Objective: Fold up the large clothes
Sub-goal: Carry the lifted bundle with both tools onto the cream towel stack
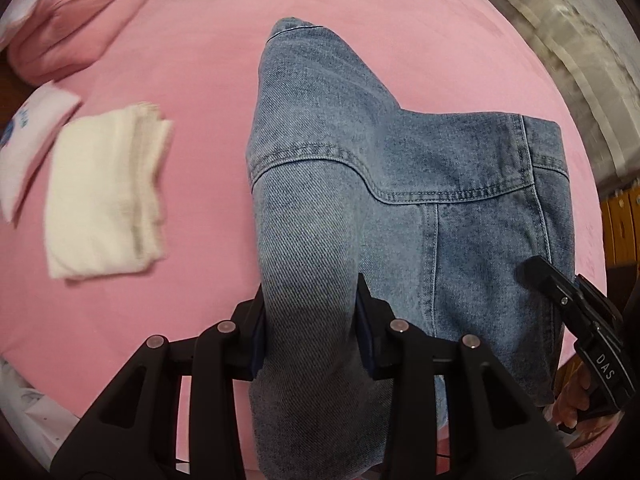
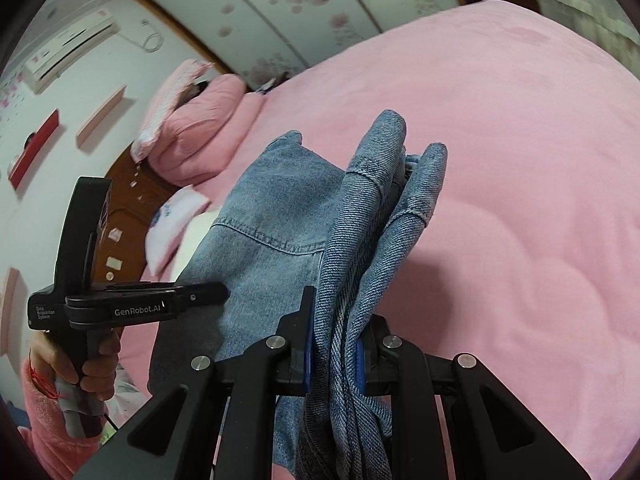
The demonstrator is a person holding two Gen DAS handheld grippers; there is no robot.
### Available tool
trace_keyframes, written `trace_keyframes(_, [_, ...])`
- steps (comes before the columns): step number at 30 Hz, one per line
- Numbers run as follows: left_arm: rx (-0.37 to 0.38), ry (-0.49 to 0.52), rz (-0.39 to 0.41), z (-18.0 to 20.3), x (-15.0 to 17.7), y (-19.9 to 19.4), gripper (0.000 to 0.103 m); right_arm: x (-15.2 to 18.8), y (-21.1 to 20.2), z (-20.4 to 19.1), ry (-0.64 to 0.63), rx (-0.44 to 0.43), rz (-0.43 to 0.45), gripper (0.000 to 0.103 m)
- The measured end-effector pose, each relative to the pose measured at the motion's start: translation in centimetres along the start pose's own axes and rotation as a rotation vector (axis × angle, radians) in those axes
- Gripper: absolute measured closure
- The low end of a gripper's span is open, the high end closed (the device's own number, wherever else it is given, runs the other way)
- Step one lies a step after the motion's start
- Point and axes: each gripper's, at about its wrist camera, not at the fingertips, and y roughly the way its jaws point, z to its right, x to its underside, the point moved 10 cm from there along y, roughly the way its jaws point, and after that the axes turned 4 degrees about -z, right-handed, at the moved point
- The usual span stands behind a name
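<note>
The left gripper (image 1: 310, 328) has its jaws clamped on one bunched edge of the denim garment (image 1: 400, 184); the right gripper (image 2: 336, 344) pinches several layers of it. The garment hangs between them above the pink bed (image 1: 200, 60). Judgement: keep both edges level and taut, then lay it flat beside the folded white cloth (image 1: 104, 196). A wardrobe (image 2: 280, 12) stands behind.

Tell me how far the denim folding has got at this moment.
Done: a white folded cloth already lies on the pink bed. In hand: the denim garment is bunched and gripped at two spots, by the left gripper and the right gripper, both shut on it. Left: laying it flat and finishing the folds.
</note>
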Motion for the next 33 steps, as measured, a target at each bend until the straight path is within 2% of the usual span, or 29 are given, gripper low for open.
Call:
trace_keyframes(2, [-0.007, -0.027, 0.009, -5.0, -0.1, -1.1, 0.070, -0.2, 2.1, -2.9, -0.038, -0.011, -0.012, 0.089])
trace_keyframes(8, [-0.018, -0.112, 0.020, -16.7, 0.1, -2.8, 0.071, -0.6, 9.0, -11.9, -0.127, -0.053, -0.059, 0.089])
trace_keyframes(9, [-0.022, -0.121, 0.027, -17.8, 1.0, -2.7, 0.071, -0.7, 10.4, -13.3, -0.139, -0.063, -0.069, 0.089])
trace_keyframes(14, [-0.053, -0.170, 0.045, -25.3, 0.2, -3.7, 0.071, 1.1, 15.1, -23.0, -0.202, -0.105, -0.094, 0.089])
trace_keyframes(17, [-0.085, -0.214, 0.061, -30.1, -0.6, -4.5, 0.071, 0.4, 18.8, -28.0, -0.213, -0.138, -0.118, 0.089])
trace_keyframes(20, [-0.121, -0.233, 0.088, -36.5, -0.8, -6.6, 0.071, -1.2, 22.5, -33.3, -0.247, -0.184, -0.113, 0.089])
trace_keyframes(23, [-0.167, -0.242, 0.114, -40.1, -1.8, -7.7, 0.071, -3.0, 25.6, -38.0, -0.283, -0.220, -0.103, 0.089])
trace_keyframes(26, [-0.205, -0.244, 0.128, -43.0, -3.1, -8.3, 0.071, -4.4, 27.3, -40.4, -0.274, -0.253, -0.093, 0.089])
trace_keyframes(29, [-0.214, -0.249, 0.137, -46.3, -4.8, -8.5, 0.071, -6.3, 30.5, -43.5, -0.251, -0.274, -0.077, 0.089])
trace_keyframes(33, [-0.208, -0.264, 0.120, -47.7, -6.0, -7.7, 0.071, -8.3, 35.3, -46.4, -0.223, -0.289, -0.072, 0.089])
